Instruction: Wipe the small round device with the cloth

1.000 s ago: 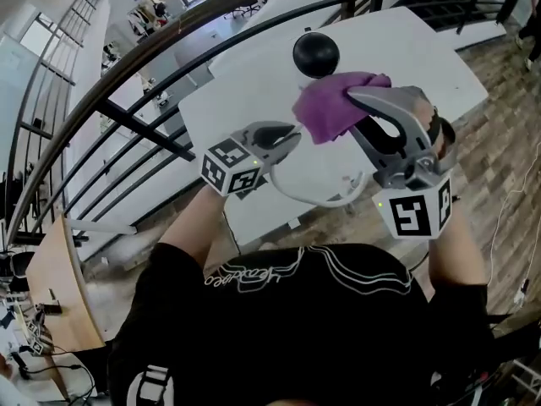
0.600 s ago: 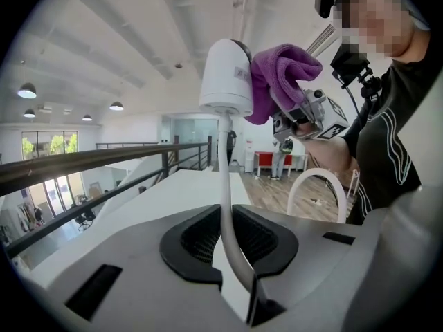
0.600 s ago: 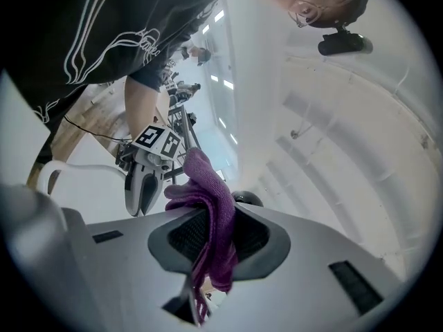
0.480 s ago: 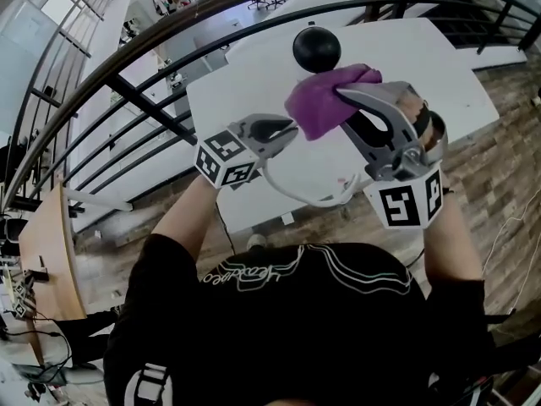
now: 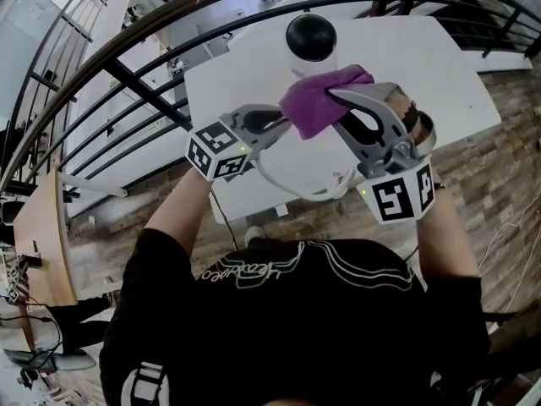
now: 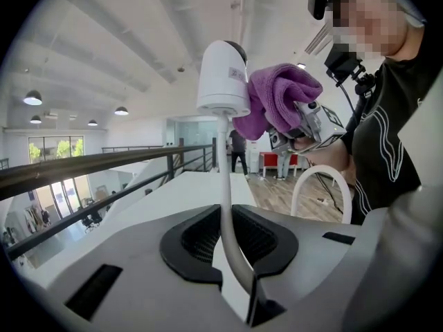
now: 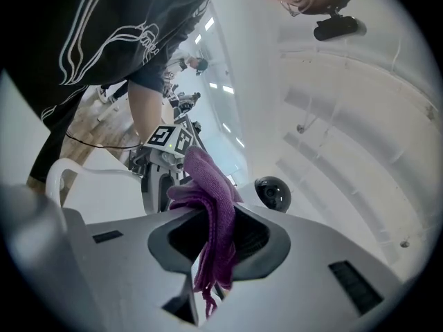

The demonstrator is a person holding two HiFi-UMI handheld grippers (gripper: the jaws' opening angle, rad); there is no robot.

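**Wiping stage, contact being made.** The small round camera (image 5: pixel 311 36), a white body with a black dome, is being held aloft near the far edge of the worktop (image 5: pixel 439 66). It is being carried on its white cable (image 6: pixel 225 178), which is being pinched between the fingers of the left gripper (image 5: pixel 283 125). The purple cloth (image 5: pixel 317 100) is being clamped in a bunch between the fingers of the right gripper (image 5: pixel 342 98). Compared with a second earlier, the camera is being tilted so that its white body is exposed. The cloth is being brought up against its side, so wiping is judged to be just starting.
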